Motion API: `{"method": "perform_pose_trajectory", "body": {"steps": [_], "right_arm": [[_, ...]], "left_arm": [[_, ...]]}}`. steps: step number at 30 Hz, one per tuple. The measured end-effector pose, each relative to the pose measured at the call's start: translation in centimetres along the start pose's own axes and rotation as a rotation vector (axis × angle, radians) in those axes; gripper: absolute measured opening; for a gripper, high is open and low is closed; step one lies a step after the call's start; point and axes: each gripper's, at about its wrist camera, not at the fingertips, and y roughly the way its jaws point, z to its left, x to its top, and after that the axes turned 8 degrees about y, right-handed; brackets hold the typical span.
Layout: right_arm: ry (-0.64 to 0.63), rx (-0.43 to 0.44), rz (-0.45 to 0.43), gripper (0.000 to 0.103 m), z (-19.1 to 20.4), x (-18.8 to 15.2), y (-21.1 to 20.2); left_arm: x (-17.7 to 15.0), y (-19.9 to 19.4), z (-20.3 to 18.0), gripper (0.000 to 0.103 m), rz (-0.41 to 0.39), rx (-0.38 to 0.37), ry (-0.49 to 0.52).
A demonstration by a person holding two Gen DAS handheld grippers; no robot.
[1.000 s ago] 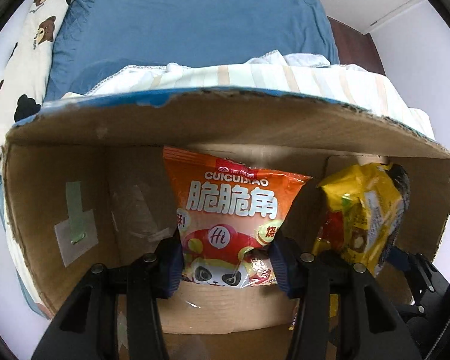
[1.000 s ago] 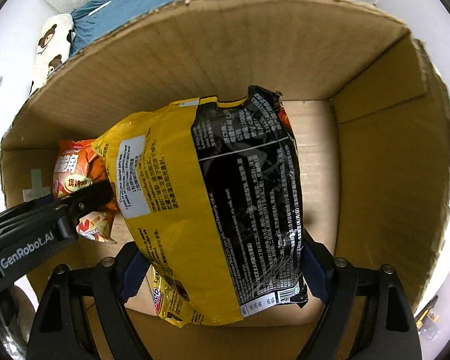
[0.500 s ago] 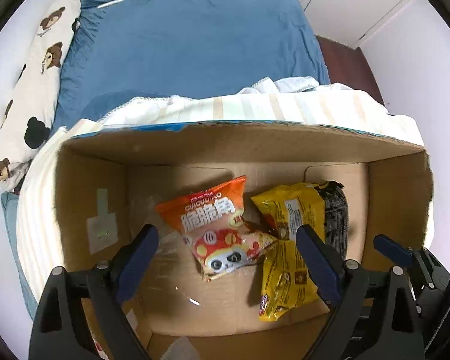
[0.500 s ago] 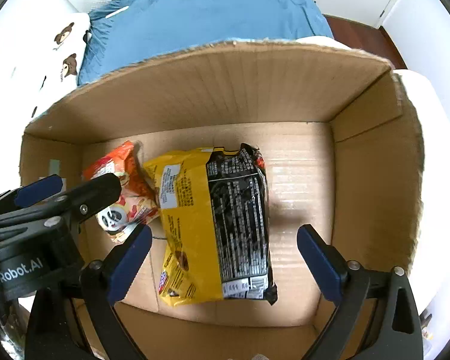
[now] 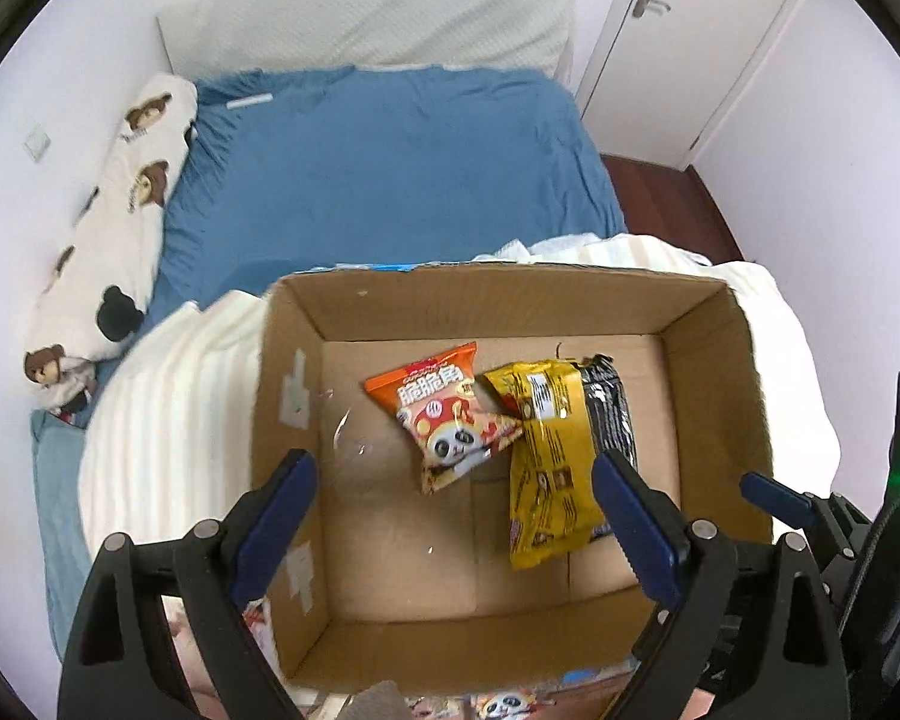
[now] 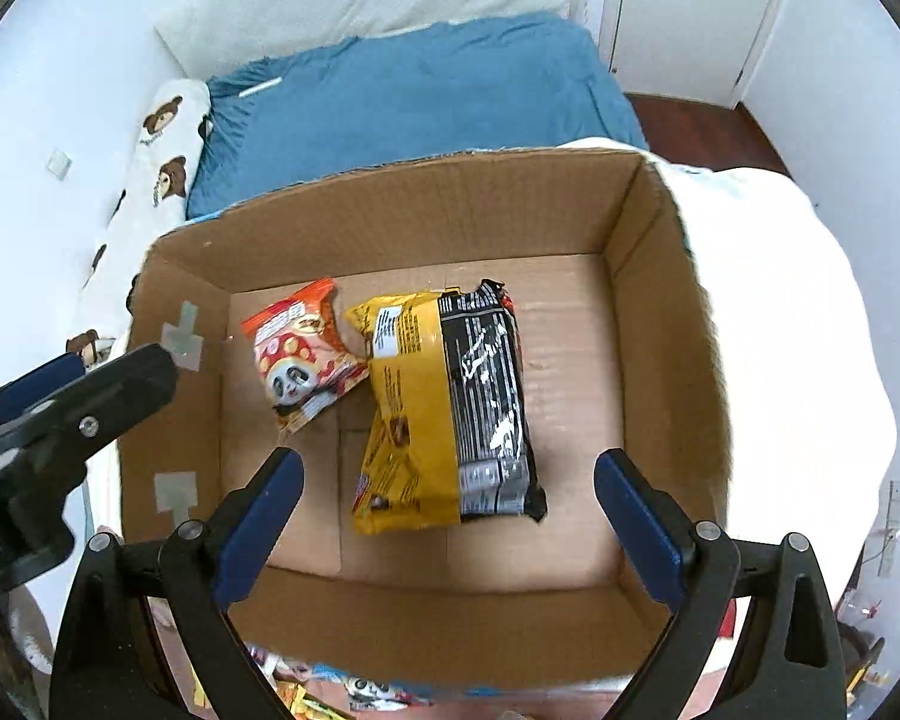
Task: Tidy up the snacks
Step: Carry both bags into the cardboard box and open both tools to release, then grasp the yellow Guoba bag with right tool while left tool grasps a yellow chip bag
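A cardboard box (image 5: 510,639) sits open-topped on a pale striped blanket (image 5: 168,426) at the near end of a bed with a blue sheet (image 5: 390,180). A long white pillow with bear prints (image 5: 108,228) lies along the wall side of the bed.

2 snack packets lie flat on the floor of the box. The orange packet (image 5: 444,411), printed with a panda, is left of centre. The yellow and black packet (image 6: 450,414) lies just to its right, long side running front to back. The orange packet's right corner overlaps the yellow packet's left edge in both views, so the 2 are touching.

Left gripper (image 5: 453,501): above the box, pointing steeply down, fingers spread wide with nothing between the blue pads (image 5: 276,504). Its jaws opened within the past second; in the latest pictures they stand at the same wide spread. The orange packet lies well below, free of the pads.

Right gripper (image 6: 447,501): also above the box, pointing steeply down, fingers spread wide and empty. Its jaws widened further within the past second and have levelled off. The yellow and black packet lies below, untouched by either pad.

More snack wrappers (image 6: 366,690) show at the lower edge, outside the near wall of the box; details are too small to read.
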Motion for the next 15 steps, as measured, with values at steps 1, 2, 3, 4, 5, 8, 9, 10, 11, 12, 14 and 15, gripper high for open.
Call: {"method": "perform_pose_trajectory", "body": {"steps": [1,2,3,4,5,8,9,10,11,12,14,15], "right_arm": [[0.000,0.004,-0.009,0.099,-0.1,-0.6,-0.8],[-0.002,0.006,-0.014,0.099,0.0,-0.7,-0.5],[-0.003,0.009,-0.023,0.099,0.1,-1.3,-1.1],[-0.005,0.011,-0.032,0.099,0.1,-1.9,-1.8],[-0.005,0.012,-0.042,0.099,0.1,-2.8,-2.5],[0.001,0.022,-0.059,0.099,-0.1,-4.8,-4.1],[0.002,0.028,-0.062,0.099,-0.2,-5.5,-4.6],[0.005,0.037,-0.065,0.099,-0.3,-6.2,-5.2],[0.012,0.045,-0.066,0.099,-0.5,-7.0,-5.7],[0.022,0.053,-0.065,0.099,-0.8,-7.9,-6.1],[0.042,0.076,-0.055,0.099,-1.6,-10.0,-6.9],[0.053,0.080,-0.047,0.099,-2.0,-10.9,-6.9]], "left_arm": [[-0.5,-0.7,-0.2,0.094,-0.009,0.002,0.005],[-1.1,-1.4,-0.5,0.094,-0.019,0.006,0.009],[-1.6,-2.1,-0.6,0.094,-0.028,0.006,0.011],[-2.3,-2.8,-0.9,0.094,-0.033,0.005,0.015],[-3.1,-3.5,-1.2,0.094,-0.039,0.007,0.019],[-4.7,-4.9,-1.9,0.094,-0.053,0.012,0.022],[-5.4,-5.5,-2.0,0.094,-0.059,0.009,0.020],[-6.0,-6.0,-2.1,0.094,-0.065,0.005,0.018],[-6.8,-6.5,-2.2,0.094,-0.071,0.005,0.016],[-7.7,-7.1,-2.2,0.094,-0.075,0.004,0.012],[-9.7,-8.1,-2.2,0.094,-0.084,0.006,0.000],[-10.6,-8.3,-2.3,0.094,-0.083,0.010,-0.002]]}}
